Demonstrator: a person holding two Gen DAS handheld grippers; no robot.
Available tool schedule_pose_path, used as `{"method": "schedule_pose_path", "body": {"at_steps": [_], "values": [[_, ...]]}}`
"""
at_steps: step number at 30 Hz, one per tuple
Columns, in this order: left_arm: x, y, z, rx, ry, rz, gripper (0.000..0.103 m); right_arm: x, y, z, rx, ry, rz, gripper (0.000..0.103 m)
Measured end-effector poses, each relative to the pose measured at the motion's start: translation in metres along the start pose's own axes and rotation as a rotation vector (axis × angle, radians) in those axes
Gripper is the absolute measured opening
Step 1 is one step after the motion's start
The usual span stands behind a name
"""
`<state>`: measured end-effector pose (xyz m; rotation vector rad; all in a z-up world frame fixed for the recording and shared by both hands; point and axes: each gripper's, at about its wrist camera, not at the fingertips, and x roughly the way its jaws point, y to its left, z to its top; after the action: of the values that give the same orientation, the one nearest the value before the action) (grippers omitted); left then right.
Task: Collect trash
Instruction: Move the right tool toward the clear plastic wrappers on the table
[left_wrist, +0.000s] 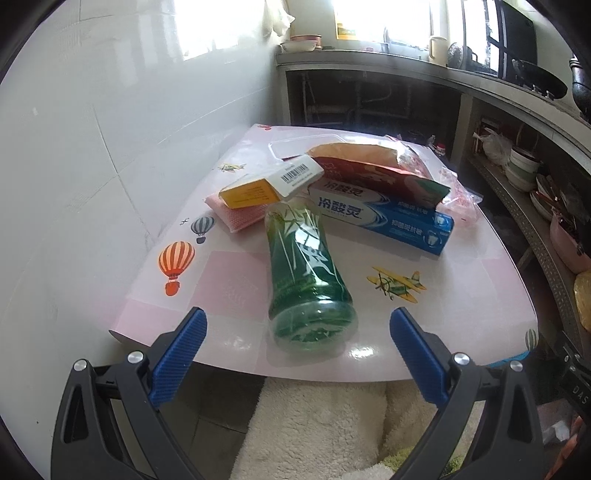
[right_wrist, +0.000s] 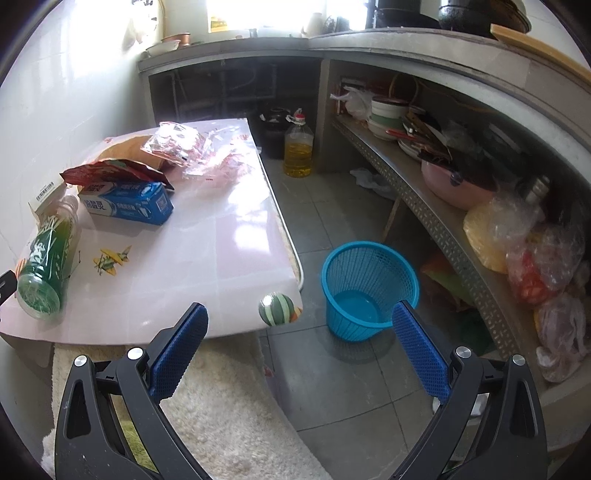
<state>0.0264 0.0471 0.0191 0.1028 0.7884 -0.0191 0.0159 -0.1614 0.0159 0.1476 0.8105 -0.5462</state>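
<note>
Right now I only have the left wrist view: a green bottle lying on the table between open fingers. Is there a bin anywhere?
Observer: Yes. A blue basket stands on the floor tiles, off the table's right edge.
Operator: Anything in it?
Observer: It looks empty; its bare bottom shows.
Operator: What is the right gripper doing?
Observer: The right gripper is open and holds nothing, hanging over the table's near corner and the floor beside it.
Operator: Any trash past the toothpaste box I may miss?
Observer: Clear crinkled wrappers with red print lie at the table's far right, beyond the toothpaste box.
</note>
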Motion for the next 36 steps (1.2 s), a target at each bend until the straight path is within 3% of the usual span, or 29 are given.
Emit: {"method": "schedule_pose_path", "body": {"at_steps": [14,24,27,30,36], "values": [[0.019,0.038,0.056,-0.093,-0.037,0.05,0.097,0.009,0.031,0.059,-0.051,-0.071,0.072,0.095],[0.032,0.038,0.084,-0.072,-0.059,0.003,0.097,0.025,0.034,0.09,-0.026,-0.097,0.15,0.095],[0.034,0.032,0.093,-0.054,-0.085,-0.035,0.097,0.035,0.029,0.107,0.008,-0.1,0.208,0.095],[0.036,0.024,0.104,-0.027,-0.096,-0.131,0.097,0.057,0.022,0.13,0.05,-0.076,0.277,0.095],[0.036,0.004,0.123,-0.014,-0.144,-0.298,0.097,0.124,0.038,0.168,0.057,0.082,0.413,0.095]]}}
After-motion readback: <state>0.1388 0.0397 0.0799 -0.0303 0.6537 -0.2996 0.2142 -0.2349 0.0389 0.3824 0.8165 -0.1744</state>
